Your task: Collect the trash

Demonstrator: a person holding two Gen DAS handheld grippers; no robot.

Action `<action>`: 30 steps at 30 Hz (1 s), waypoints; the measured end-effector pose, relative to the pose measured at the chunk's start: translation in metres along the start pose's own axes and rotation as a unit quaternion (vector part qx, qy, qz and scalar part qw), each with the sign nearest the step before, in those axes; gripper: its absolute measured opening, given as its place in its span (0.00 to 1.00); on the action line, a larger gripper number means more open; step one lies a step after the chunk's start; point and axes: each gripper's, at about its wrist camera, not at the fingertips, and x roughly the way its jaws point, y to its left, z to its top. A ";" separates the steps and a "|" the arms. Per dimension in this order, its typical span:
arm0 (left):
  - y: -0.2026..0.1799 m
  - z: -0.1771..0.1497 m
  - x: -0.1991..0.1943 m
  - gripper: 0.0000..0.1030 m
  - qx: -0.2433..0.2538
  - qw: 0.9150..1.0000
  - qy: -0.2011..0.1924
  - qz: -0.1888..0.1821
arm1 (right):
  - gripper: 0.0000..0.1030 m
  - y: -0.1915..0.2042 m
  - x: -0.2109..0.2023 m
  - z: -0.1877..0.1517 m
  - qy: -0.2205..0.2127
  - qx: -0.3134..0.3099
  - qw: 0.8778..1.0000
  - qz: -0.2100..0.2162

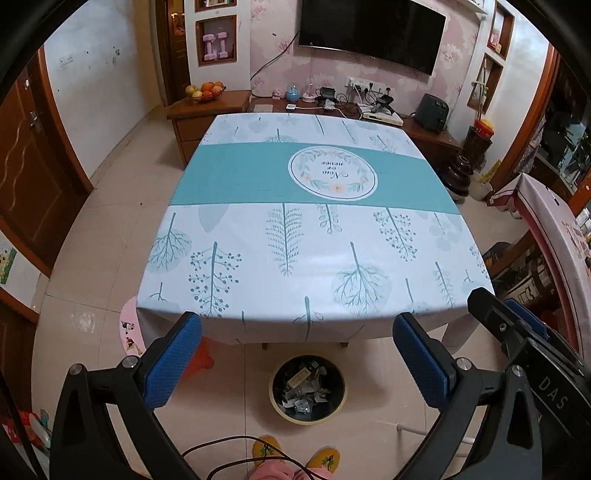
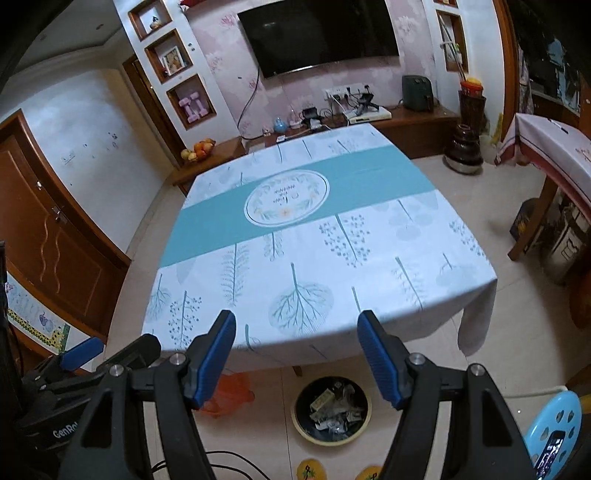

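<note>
Both claws, left claw [image 1: 297, 334] and right claw [image 2: 296, 330], spread empty above round bin [image 1: 308, 391] of seemingly crumpled paper scraps

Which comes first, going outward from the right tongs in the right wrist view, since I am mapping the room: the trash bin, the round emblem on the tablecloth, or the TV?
1. Trash bin, on the floor just below the right tongs.
2. Round emblem, mid-table.
3. TV, on the far wall.

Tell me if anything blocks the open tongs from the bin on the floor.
Nothing visible does. The bin sits on bare floor just past the table's near edge, with open space between it and both the left tongs and right tongs.
</note>
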 end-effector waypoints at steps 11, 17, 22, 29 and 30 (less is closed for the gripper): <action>-0.004 0.003 -0.004 0.99 0.000 1.000 -0.014 0.006 | 0.67 -0.003 -0.007 0.007 -0.015 0.001 1.000 0.002; -0.005 0.005 -0.003 0.99 -0.004 1.000 -0.018 0.008 | 0.67 -0.003 -0.007 0.009 -0.020 0.000 1.000 0.000; -0.005 0.006 0.000 0.99 -0.005 1.000 -0.016 0.012 | 0.67 -0.003 -0.004 0.010 -0.018 -0.001 1.000 -0.001; -0.005 0.006 0.003 0.99 -0.004 1.000 -0.014 0.014 | 0.67 -0.004 0.000 0.010 -0.017 -0.003 1.000 -0.006; -0.005 0.006 0.003 0.99 -0.004 1.000 -0.014 0.015 | 0.67 -0.003 0.001 0.010 -0.018 -0.005 1.000 -0.007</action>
